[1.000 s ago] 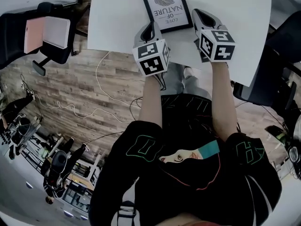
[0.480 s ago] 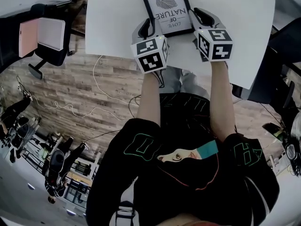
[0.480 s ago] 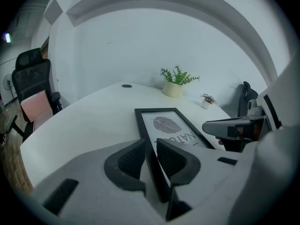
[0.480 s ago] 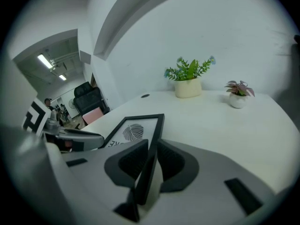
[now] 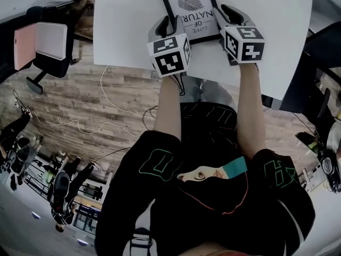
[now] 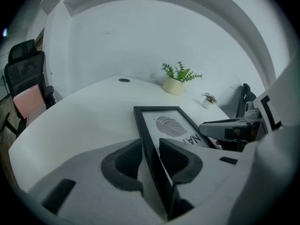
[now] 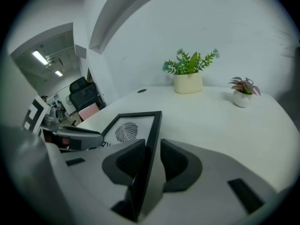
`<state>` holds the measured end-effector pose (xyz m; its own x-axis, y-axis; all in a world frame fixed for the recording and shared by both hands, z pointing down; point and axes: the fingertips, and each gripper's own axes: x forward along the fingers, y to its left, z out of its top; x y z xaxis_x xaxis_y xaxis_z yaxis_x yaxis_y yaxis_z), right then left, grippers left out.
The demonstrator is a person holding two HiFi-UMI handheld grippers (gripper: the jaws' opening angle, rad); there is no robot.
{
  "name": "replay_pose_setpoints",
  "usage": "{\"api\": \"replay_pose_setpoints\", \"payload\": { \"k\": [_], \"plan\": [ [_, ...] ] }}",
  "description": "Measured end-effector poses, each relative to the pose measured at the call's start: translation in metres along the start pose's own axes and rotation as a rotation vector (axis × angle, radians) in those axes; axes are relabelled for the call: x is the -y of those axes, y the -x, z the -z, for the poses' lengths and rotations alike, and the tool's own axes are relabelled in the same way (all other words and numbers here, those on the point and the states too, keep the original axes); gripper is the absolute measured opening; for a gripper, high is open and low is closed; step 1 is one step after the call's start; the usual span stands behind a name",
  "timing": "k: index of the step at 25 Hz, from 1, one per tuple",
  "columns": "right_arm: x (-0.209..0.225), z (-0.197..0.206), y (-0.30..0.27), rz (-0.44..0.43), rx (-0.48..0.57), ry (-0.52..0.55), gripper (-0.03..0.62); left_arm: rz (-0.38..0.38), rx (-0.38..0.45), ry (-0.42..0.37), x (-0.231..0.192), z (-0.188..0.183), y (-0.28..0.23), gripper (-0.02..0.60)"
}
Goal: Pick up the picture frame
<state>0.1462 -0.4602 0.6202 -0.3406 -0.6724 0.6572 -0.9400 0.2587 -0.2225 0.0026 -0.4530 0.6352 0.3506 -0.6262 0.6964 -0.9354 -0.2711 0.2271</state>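
1. The left claw (image 6: 149,146) is seen with its jaws opening. The left edge of the black picture frame (image 6: 174,125) runs between them, and a gap is visible on each side of the moulding.
2. The right claw (image 7: 151,146) is likewise shown with its jaws opening. They are set astride the right edge of the frame, which is not clamped by the pads.
3. The frame is flanked by the two claws near the side of the white surface (image 5: 128,25) closest to the person, as seen in the head view. It lies on that surface with its print facing up.
4. A fingerprint-like motif is printed inside the frame, above wording that reads upside down from the person's side.
5. Each claw is carried in one hand with the forearm stretched out over the surface edge. The marker cubes, left (image 5: 170,57) and right (image 5: 244,42), are turned up toward the head camera.
6. At the far side of the surface, a leafy plant in a pale pot (image 7: 190,74) is seen against a white wall. A smaller potted plant (image 7: 243,93) stands beside it.
7. An office chair (image 5: 48,41) is pictured off the left end of the surface. A pale cable (image 5: 106,89) is trailed across the wooden floor (image 5: 80,105) below.
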Motion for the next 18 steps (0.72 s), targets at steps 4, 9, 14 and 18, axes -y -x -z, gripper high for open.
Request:
{"api": "replay_pose_setpoints", "payload": {
  "k": [4, 9, 14, 18],
  "plan": [
    [0.0, -0.001, -0.004, -0.005, -0.015, -0.008, 0.101, 0.006, -0.027, -0.001, 0.0, 0.0, -0.003, 0.12],
    [-0.004, -0.002, -0.005, -0.011, -0.022, -0.039, 0.097, 0.021, -0.044, 0.022, -0.002, -0.001, -0.003, 0.118],
    [-0.012, 0.0, -0.01, -0.019, -0.062, -0.03, 0.117, 0.037, -0.053, 0.042, -0.003, -0.001, -0.002, 0.117],
    [-0.013, 0.004, -0.012, -0.003, -0.093, -0.047, 0.123, 0.049, -0.059, 0.058, -0.002, -0.002, -0.003, 0.115]
  ]
}}
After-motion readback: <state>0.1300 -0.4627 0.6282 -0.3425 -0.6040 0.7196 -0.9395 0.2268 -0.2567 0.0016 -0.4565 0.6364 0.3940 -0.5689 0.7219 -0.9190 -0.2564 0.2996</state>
